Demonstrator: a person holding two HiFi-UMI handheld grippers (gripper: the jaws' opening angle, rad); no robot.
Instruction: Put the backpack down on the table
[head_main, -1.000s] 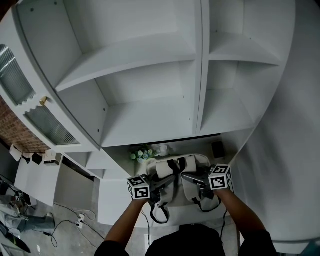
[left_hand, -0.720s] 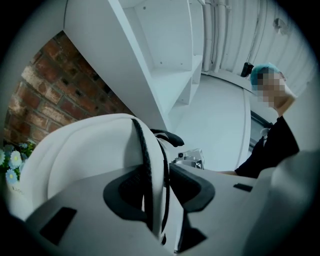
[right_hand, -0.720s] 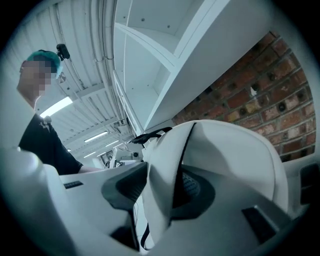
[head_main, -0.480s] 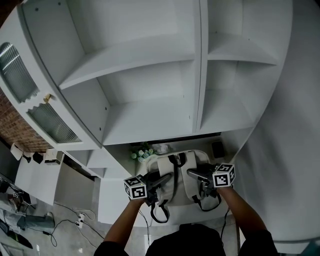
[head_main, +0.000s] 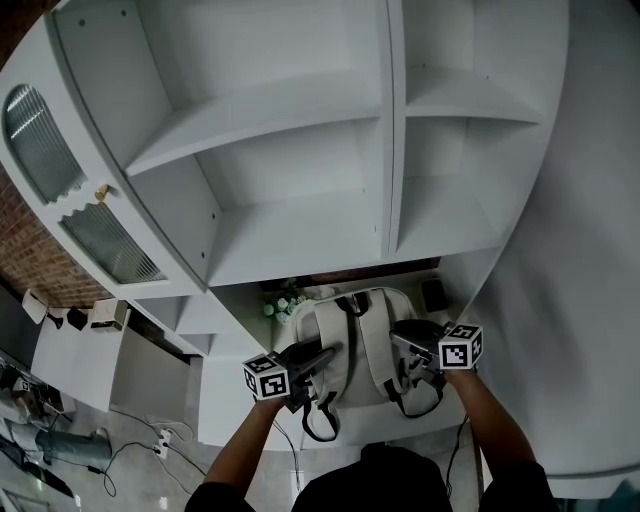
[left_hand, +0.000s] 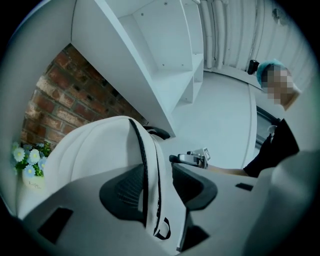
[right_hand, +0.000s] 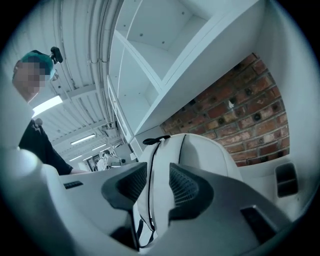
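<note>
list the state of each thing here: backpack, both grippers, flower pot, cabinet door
white backpack with black straps: standing upright on the white table
left gripper: jaws opening, shoulder strap between them
right gripper: open, other strap between its jaws, unclamped
small pot of pale flowers: upright beside the backpack
ribbed-glass cabinet door: shut

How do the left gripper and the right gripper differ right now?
The left gripper is at the backpack's left strap, the right gripper at its right strap. The left gripper's jaws are opening; the right gripper's stand wide apart. Both have a strap between their jaws, unpressed.
</note>
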